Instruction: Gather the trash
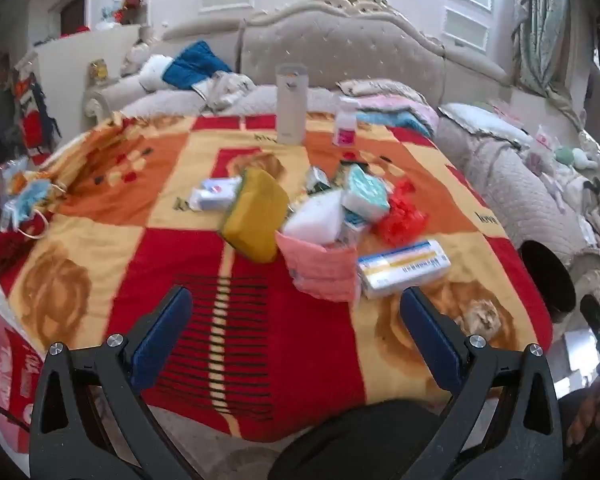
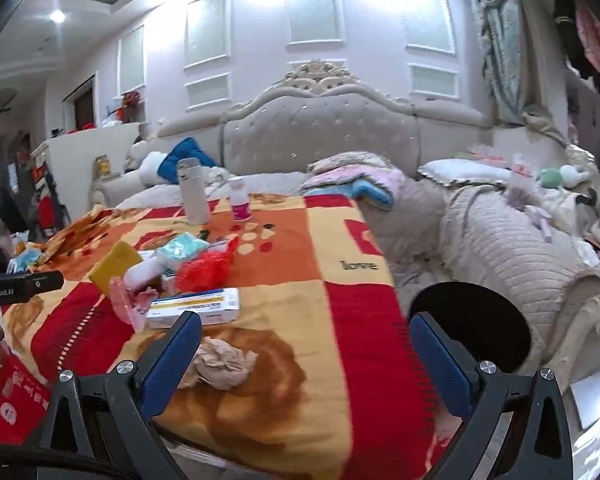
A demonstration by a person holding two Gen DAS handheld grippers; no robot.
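Observation:
A table under a red, orange and yellow blanket [image 1: 100,240] [image 2: 340,300] holds a heap of litter: a yellow sponge [image 1: 254,216], a pink packet [image 1: 324,272], a white and yellow box [image 1: 404,268] [image 2: 194,308], a red plastic bag [image 1: 400,216] [image 2: 204,268], a teal packet [image 1: 366,192] and a crumpled beige tissue [image 1: 480,314] [image 2: 220,364]. My left gripper [image 1: 296,312] is open and empty, short of the pink packet. My right gripper [image 2: 306,340] is open and empty, with the tissue by its left finger. A black round bin opening [image 2: 472,328] [image 1: 546,280] stands right of the table.
A tall white flask [image 1: 290,104] [image 2: 194,192] and a small pink-labelled bottle [image 1: 346,122] [image 2: 240,198] stand at the table's far side. A cluttered beige sofa [image 2: 500,240] runs behind and to the right. A red bag [image 2: 16,396] lies at the left.

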